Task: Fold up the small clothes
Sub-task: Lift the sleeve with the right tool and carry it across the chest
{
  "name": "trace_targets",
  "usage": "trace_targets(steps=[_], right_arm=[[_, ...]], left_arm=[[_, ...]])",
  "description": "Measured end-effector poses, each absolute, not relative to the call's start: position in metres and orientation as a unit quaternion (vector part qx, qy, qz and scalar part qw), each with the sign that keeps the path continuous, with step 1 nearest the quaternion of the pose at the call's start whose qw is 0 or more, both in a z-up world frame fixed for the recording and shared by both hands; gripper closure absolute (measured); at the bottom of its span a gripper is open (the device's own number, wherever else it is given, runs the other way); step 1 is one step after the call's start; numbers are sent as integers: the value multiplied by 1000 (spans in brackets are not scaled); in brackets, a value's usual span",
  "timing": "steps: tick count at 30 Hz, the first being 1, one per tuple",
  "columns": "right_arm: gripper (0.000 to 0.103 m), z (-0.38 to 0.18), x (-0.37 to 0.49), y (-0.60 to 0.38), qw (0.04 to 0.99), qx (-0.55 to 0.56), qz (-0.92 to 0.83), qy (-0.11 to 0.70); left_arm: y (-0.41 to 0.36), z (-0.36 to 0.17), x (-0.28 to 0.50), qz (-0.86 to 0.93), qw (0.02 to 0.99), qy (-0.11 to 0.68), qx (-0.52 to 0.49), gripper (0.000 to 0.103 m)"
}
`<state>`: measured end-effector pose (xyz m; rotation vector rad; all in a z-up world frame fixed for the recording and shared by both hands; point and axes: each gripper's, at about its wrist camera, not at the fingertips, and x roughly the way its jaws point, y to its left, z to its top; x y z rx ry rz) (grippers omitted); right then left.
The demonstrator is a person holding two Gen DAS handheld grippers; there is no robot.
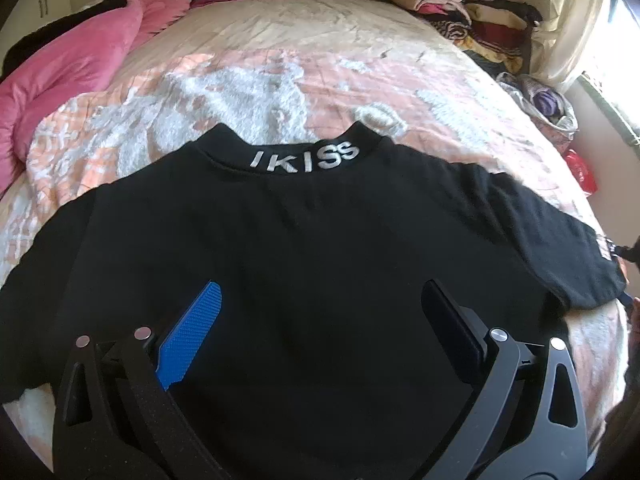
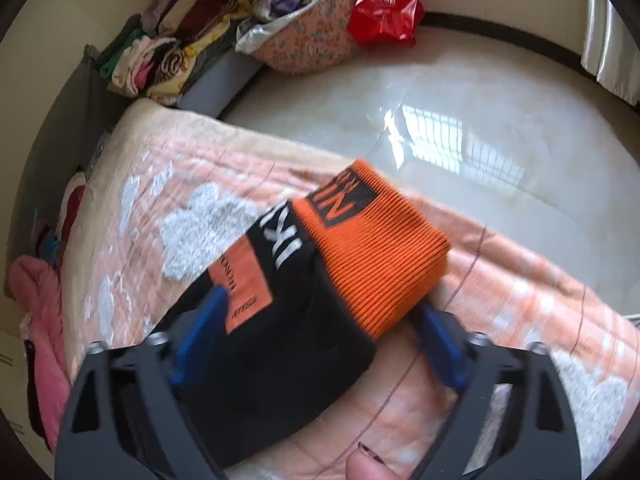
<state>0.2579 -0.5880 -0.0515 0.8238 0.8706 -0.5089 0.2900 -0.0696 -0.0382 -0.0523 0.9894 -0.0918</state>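
A black sweater (image 1: pixel 304 240) lies spread flat on the bed, with white "IKISS" lettering on its collar (image 1: pixel 308 156). My left gripper (image 1: pixel 320 286) hovers open just over the sweater's body, nothing between its blue pad (image 1: pixel 188 340) and its dark pad. In the right wrist view, the sweater's sleeve (image 2: pixel 280 320) with its ribbed orange cuff (image 2: pixel 380 252) lies between the blue fingers of my right gripper (image 2: pixel 322 302). Those jaws stand wide, with a pad at each edge of the sleeve. I see no pinch in the cloth.
The quilt (image 1: pixel 280 92) is peach and white. A pink duvet (image 1: pixel 80 64) is bunched at the left and stacked folded clothes (image 1: pixel 460 4) sit at the far right. Beyond the bed edge lie a glossy floor (image 2: pixel 460 120), a floral bag (image 2: pixel 304 36) and a red plastic bag (image 2: pixel 384 12). A thumb (image 2: pixel 366 468) shows at the bottom.
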Motion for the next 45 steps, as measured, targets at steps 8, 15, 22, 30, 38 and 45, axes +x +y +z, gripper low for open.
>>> trace_targets(steps=[8,15,22,30,38,45], right_arm=[[86,-26,247,-588,831,391,-174,355],[90,23,249,-555,871,354,-100,326],[90,68,252,-500,898,313,-29,308],[90,103,253,-426,910,280,44,301],[90,120,257,-358,914,246,94,307],[90,117,261,-300,911,225,133,320]], left_arm=[[-65,-13,282,-56,885,462,-29,9],[-57,1,277,-78,883,458,-63,9],[-42,13,269,-86,886,449,-78,9],[-21,10,264,-100,875,457,-123,9],[11,19,263,-94,876,444,-165,9],[42,20,263,-97,872,430,-215,9]])
